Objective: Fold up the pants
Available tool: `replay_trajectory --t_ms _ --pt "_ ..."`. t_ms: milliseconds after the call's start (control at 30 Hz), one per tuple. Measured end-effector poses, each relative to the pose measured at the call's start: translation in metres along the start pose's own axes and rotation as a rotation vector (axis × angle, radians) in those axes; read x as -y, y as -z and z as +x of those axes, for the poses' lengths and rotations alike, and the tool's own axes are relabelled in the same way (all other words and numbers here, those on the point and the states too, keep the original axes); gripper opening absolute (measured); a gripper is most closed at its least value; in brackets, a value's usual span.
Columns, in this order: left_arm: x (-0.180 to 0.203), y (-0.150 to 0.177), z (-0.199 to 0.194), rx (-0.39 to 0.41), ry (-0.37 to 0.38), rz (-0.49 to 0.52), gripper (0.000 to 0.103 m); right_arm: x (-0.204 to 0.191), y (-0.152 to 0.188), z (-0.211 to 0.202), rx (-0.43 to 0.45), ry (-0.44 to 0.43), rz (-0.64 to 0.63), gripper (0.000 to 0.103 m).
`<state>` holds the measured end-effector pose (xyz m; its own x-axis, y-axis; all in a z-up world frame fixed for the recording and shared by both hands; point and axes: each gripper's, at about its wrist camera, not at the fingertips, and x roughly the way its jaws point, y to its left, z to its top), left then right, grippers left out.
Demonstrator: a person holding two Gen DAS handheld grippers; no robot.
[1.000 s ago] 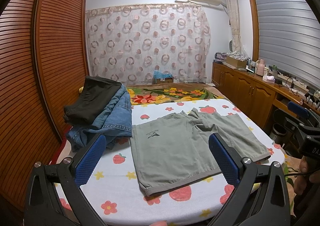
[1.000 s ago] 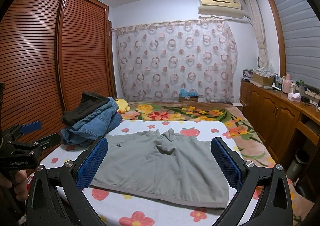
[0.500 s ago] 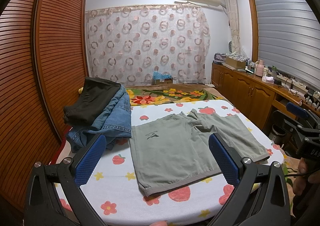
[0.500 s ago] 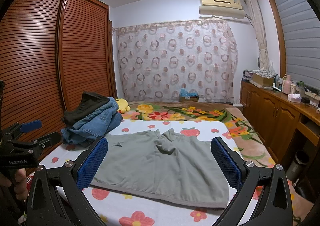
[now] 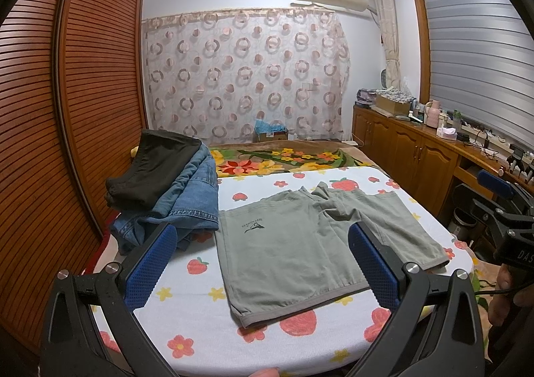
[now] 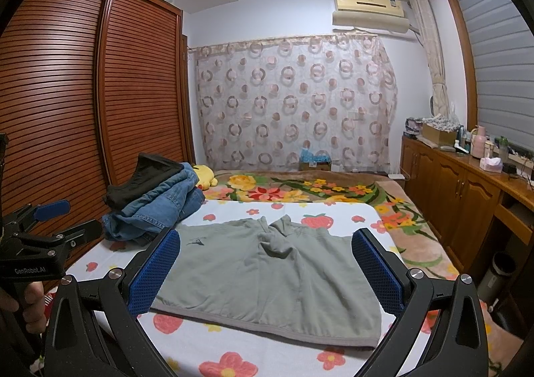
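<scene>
While both your left gripper (image 5: pixel 263 263) and right gripper (image 6: pixel 265 268) hover spread wide and empty, the grey-green shorts (image 6: pixel 267 273) lie flat on the strawberry-print bedsheet (image 6: pixel 200 343). Pinch the near waistband corners squarely; beyond sits a jeans pile (image 6: pixel 157 206).

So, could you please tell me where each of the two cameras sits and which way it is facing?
Left wrist: on the left gripper, held at the bed's near edge, looking along the bed at the grey shorts toward the curtain; its open blue fingers, the right gripper and a hand show.
Right wrist: on the right gripper, same direction; open fingers, the left gripper and a hand show.
Shared: shorts, pile of jeans, curtain.
</scene>
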<state>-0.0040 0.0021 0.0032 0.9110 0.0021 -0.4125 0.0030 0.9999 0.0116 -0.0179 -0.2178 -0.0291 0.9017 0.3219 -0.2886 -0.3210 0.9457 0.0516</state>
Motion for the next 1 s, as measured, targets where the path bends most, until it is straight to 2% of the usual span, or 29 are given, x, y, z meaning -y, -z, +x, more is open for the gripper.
replay_trajectory --t_ms 400,633,867,1000 --pt "0.001 -0.006 -0.006 0.003 -0.001 -0.001 0.103 0.001 0.001 0.0 -0.003 0.001 -0.002 0.103" --pt "0.011 -0.013 0.004 -0.034 -0.036 0.018 0.103 0.009 0.008 0.005 -0.029 -0.001 0.005 0.103" --pt "0.012 0.003 0.039 -0.127 -0.014 0.037 0.103 0.019 0.009 0.011 -0.057 0.0 0.014 0.103" --pt "0.01 0.014 0.054 -0.175 0.04 0.026 0.103 0.02 0.01 0.016 -0.072 0.008 0.002 0.103"
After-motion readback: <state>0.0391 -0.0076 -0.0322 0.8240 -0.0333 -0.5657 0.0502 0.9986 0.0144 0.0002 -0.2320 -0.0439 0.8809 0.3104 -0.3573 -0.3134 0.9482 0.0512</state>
